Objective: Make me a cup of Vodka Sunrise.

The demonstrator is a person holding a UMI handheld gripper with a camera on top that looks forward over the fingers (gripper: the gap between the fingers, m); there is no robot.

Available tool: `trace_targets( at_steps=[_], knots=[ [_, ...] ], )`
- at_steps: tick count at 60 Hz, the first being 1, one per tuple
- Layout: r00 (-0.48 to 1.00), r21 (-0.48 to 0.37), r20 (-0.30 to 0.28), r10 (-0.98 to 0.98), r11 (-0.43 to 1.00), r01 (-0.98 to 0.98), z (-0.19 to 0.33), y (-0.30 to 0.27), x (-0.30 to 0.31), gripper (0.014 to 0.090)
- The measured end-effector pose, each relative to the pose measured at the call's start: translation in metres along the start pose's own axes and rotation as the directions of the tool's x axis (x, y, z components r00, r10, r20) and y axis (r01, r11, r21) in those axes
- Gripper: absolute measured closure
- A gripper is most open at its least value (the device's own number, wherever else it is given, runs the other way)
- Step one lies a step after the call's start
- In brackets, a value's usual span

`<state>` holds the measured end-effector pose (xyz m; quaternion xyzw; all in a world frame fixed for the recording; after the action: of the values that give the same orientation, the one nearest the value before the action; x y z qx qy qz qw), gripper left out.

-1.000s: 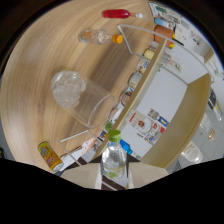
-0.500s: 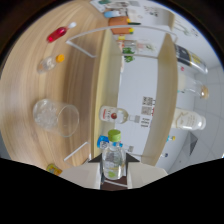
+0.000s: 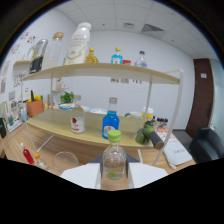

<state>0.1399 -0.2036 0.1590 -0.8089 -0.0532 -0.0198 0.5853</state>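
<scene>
Office walls and a ceiling with a vent form the background, with a two-tier wooden shelf [image 3: 100, 70] running across the middle distance. Its upper tier carries several bottles; its lower tier holds a clear bottle with a red label [image 3: 77, 116] and a blue bottle [image 3: 110, 121], with green fruit [image 3: 143, 133] further right.

The tool [image 3: 114, 175] is closed on a small clear bottle with a green cap [image 3: 114, 157], which stands upright between the two white fingers [image 3: 84, 176] and appears lifted off the tabletop. An empty glass [image 3: 65, 161] sits near left, just beyond the fingers, with a red bottle [image 3: 28, 154] further left.

Risks, by judgement: the bottle is held low on its body, so it may pivot or slip during a swing. The cap seems fitted, so no pouring is possible yet. The glass lies close to the left finger and could be knocked when the bottle is brought over it.
</scene>
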Motion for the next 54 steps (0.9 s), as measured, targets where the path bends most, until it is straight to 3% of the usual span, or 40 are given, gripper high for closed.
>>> trace_targets(
  at_steps=[15,30,49,51,54],
  knots=[
    [0.990,-0.151,-0.006,0.141,0.979,-0.140,0.048,0.085,0.009,0.0695],
    [0.990,-0.254,0.003,0.143,0.957,-0.138,0.055,0.127,0.003,0.0692],
    [0.994,-0.297,-0.017,0.108,0.949,-0.108,0.039,0.138,0.000,0.0677],
    [0.994,-0.311,-0.016,0.105,0.945,-0.105,0.037,0.141,0.000,0.0670],
    [0.994,-0.332,-0.026,0.109,0.937,-0.111,0.031,0.143,0.001,0.0545]
  ],
)
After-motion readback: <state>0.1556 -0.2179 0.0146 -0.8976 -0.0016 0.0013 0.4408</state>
